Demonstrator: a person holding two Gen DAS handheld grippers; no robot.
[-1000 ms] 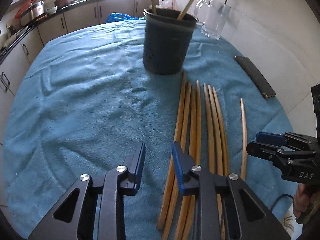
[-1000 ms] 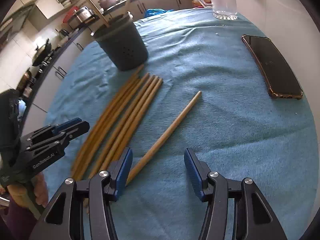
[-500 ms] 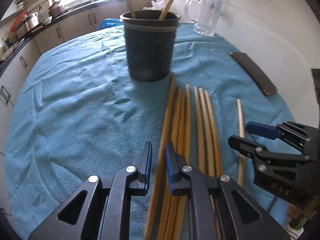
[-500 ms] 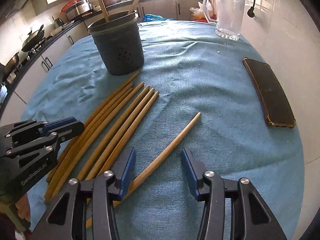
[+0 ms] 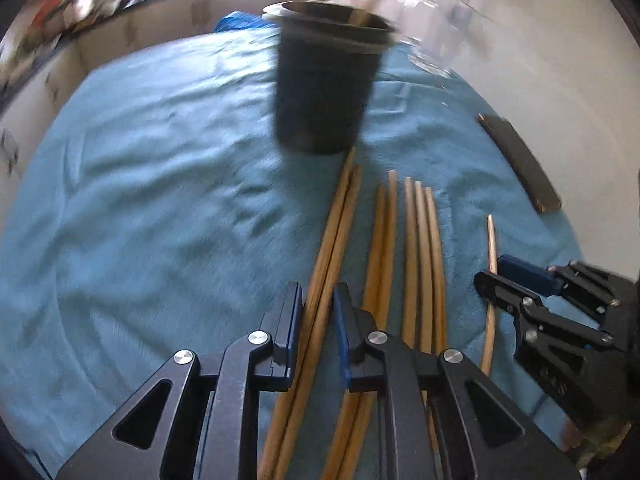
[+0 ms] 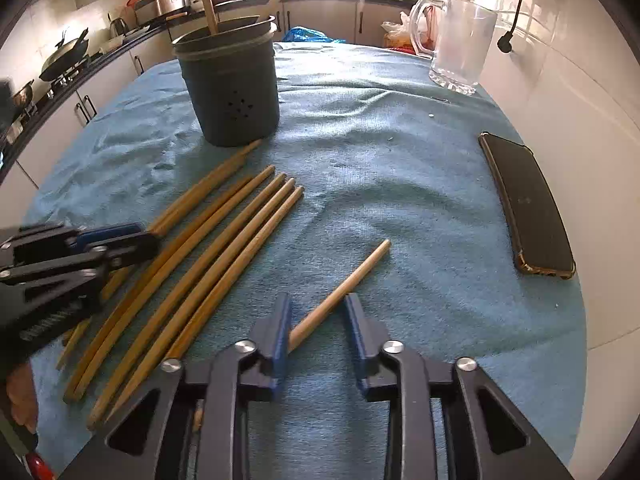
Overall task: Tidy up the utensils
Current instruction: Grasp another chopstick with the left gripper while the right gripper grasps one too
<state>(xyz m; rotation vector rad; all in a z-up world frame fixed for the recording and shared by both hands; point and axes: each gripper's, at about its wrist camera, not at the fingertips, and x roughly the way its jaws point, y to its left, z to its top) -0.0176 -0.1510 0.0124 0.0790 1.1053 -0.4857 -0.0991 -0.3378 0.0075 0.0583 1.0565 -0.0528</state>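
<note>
Several long wooden chopsticks (image 5: 418, 248) lie side by side on the blue cloth in front of a dark grey utensil holder (image 5: 324, 80) that has sticks standing in it. My left gripper (image 5: 316, 320) is shut on the two leftmost chopsticks (image 5: 336, 232). In the right wrist view the holder (image 6: 230, 84) stands at the back left and the bundle (image 6: 208, 256) lies left. My right gripper (image 6: 318, 328) is open around a single chopstick (image 6: 348, 280) lying apart on the cloth, which touches its left finger.
A black phone (image 6: 528, 204) lies at the right near the cloth's edge. A glass pitcher (image 6: 460, 44) stands at the back right by the white wall. Kitchen counters and cabinets run behind. The blue cloth (image 6: 380, 140) covers the table.
My left gripper has closed on the two leftmost chopsticks and moved forward. My right gripper has narrowed around the single chopstick and moved forward toward it.
</note>
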